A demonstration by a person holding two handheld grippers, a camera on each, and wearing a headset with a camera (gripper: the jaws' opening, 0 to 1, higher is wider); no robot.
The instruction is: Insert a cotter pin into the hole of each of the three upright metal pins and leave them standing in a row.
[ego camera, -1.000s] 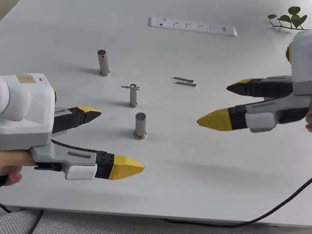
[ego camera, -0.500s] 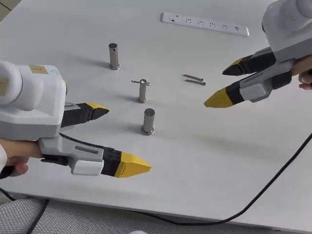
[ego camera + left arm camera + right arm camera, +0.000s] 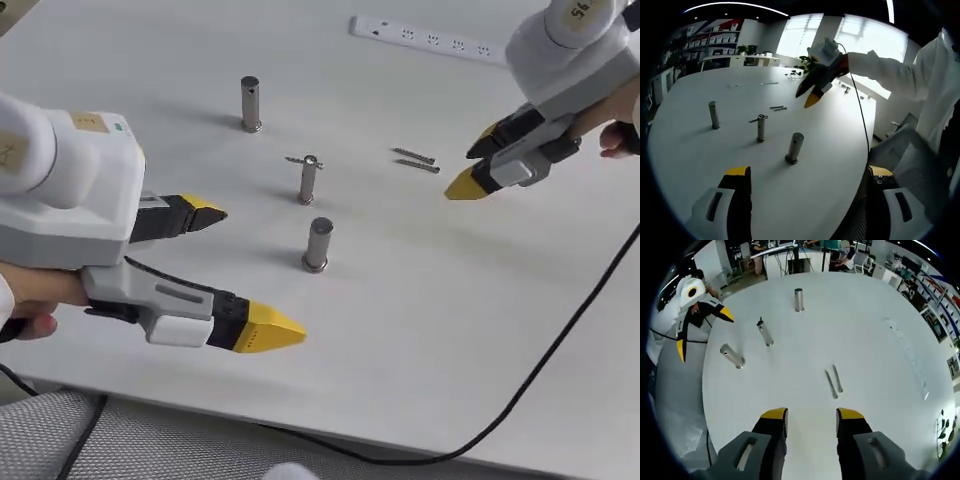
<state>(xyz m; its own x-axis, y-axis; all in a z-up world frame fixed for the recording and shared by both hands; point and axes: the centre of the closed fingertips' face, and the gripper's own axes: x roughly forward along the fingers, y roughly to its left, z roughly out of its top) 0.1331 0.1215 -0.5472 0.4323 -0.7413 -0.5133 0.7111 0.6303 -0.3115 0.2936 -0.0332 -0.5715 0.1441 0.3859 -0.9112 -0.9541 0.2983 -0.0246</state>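
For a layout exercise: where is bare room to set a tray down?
Bare: the near stretch between the near pin and the cable; also left of the far pin. Crowded: between middle pin and loose cotters, by the right tongs.

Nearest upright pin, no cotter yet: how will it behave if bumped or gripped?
The nearest upright pin is tall and slim on a small flared foot, so a bump near the top would probably tip it. It's round, so once down it would likely roll on the table. Looks like solid metal: likely stiff, maybe slippery.
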